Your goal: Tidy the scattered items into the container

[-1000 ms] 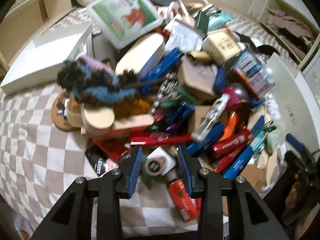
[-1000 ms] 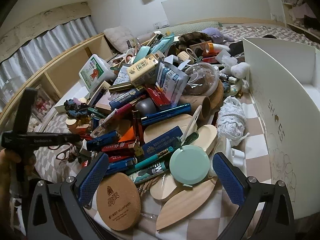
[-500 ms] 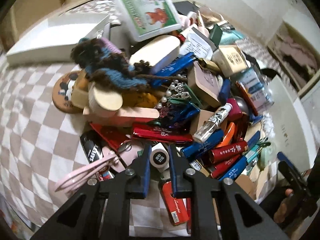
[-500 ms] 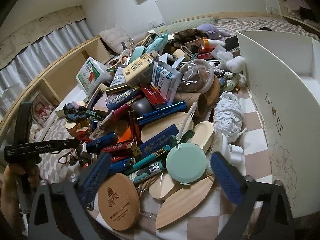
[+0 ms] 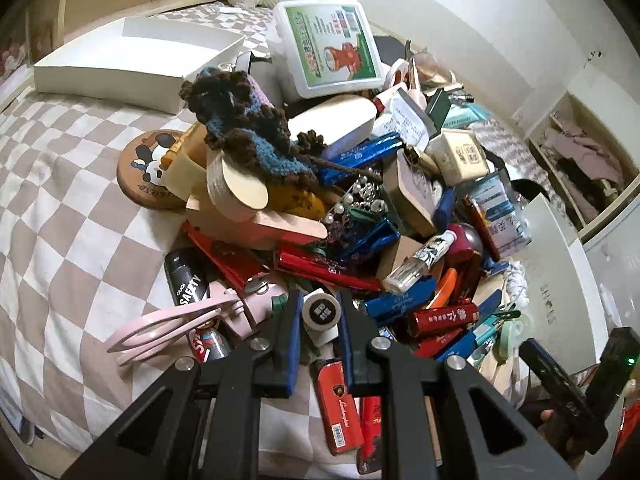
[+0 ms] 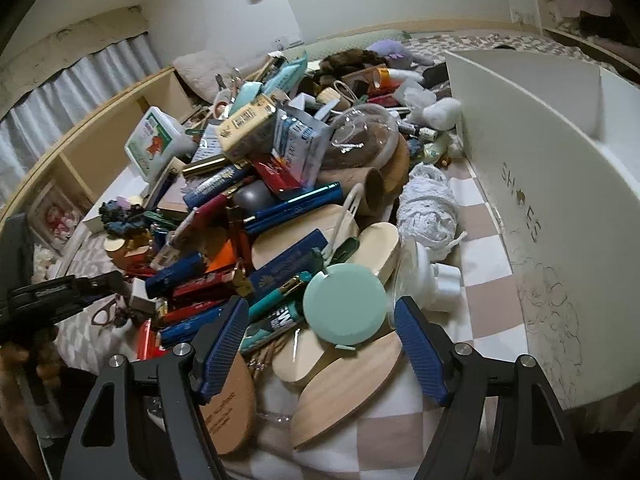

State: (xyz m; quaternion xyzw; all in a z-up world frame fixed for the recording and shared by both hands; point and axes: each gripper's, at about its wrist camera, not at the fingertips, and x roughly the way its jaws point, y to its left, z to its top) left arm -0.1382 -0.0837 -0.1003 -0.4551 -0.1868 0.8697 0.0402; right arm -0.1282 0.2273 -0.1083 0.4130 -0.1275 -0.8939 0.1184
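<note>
A heap of small items covers the checked bedspread (image 5: pixel 60 208). My left gripper (image 5: pixel 320 316) is shut on a small white block with a round black label (image 5: pixel 321 313) at the heap's near edge. Pink scissors (image 5: pixel 176 326) lie just left of it, a red lighter (image 5: pixel 338 404) beneath. In the right wrist view my right gripper (image 6: pixel 320 320) is closing around a round mint-green compact (image 6: pixel 344 304); the blue pads (image 6: pixel 416 344) stand clear of it on both sides. The compact rests on pale wooden pieces (image 6: pixel 344 384). The white container (image 6: pixel 540 200) stands to the right.
A flat white box lid (image 5: pixel 132 64) lies at the far left of the bed. A white plastic case with a green label (image 5: pixel 328 48) tops the pile. White yarn (image 6: pixel 428 208) and a cork coaster (image 6: pixel 228 400) sit near the right gripper. Wooden shelving (image 6: pixel 80 160) runs behind.
My left gripper closed on the white block and rolled while shifting over the heap's edge; the pink scissors came into view. The right gripper's jaws narrowed toward the mint compact.
</note>
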